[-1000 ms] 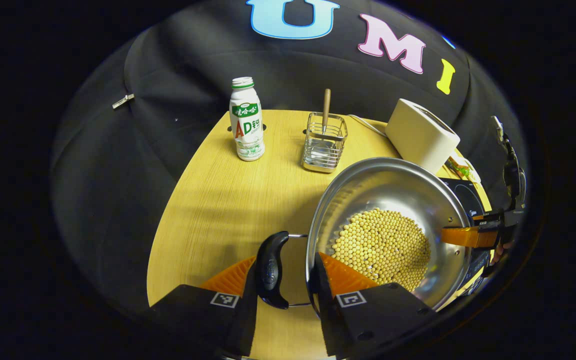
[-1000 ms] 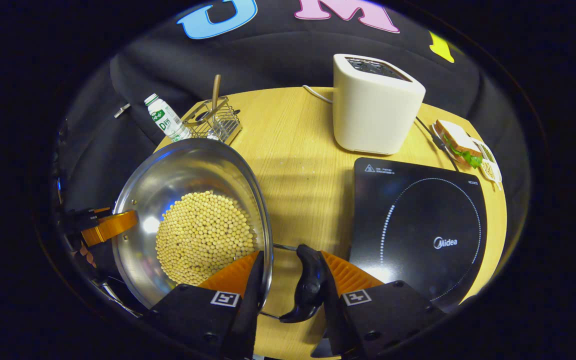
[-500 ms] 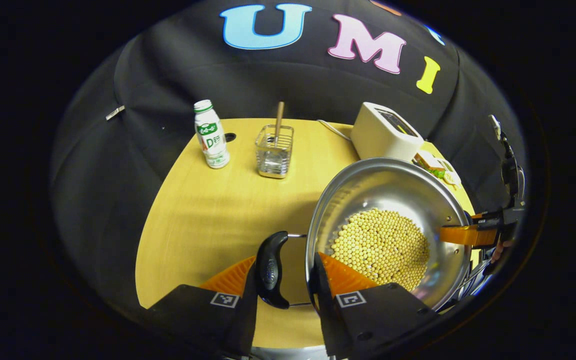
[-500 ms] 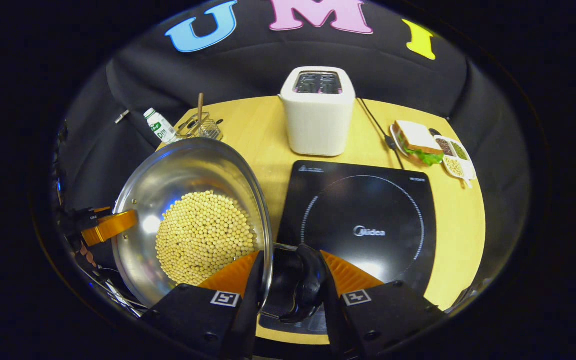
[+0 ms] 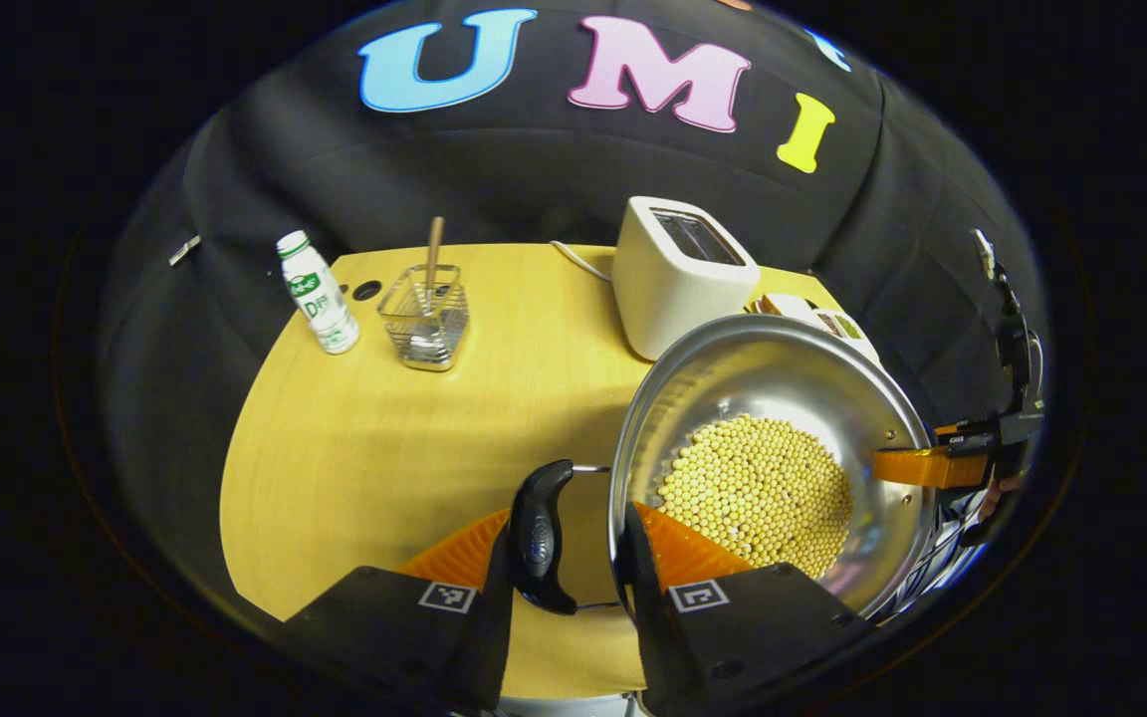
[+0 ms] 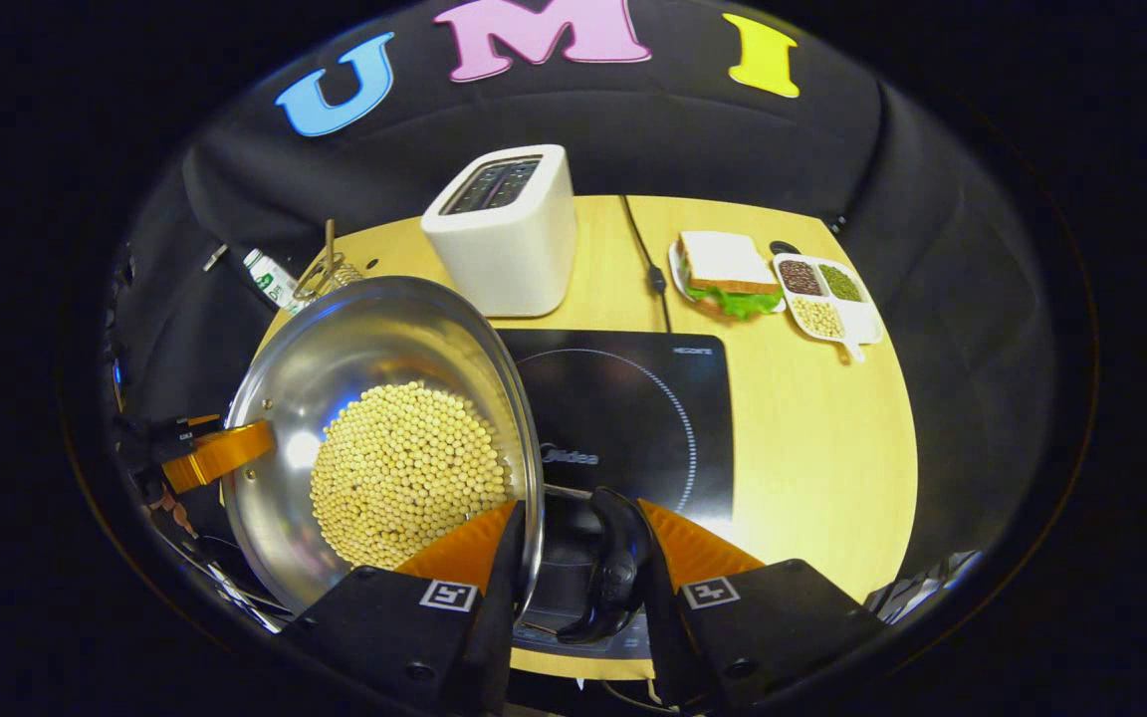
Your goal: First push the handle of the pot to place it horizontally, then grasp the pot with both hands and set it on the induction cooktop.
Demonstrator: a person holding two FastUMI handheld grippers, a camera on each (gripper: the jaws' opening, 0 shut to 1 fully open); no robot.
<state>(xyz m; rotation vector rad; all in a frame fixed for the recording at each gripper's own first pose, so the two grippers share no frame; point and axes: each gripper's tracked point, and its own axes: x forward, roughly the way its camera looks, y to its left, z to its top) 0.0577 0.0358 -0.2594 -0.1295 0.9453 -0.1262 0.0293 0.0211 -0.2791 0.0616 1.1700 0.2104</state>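
Now I had carried the pot over the induction cooktop, both grippers clamped across rim and handle; lowering remained.

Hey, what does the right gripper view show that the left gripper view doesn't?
Right gripper view: the cooktop, partly behind the pot, and the right gripper up close, clamping the right handle and rim.
Left gripper view: the left gripper up close, clamping the left handle and rim.
Both: the pot of beans, toaster, bottle, basket and table.
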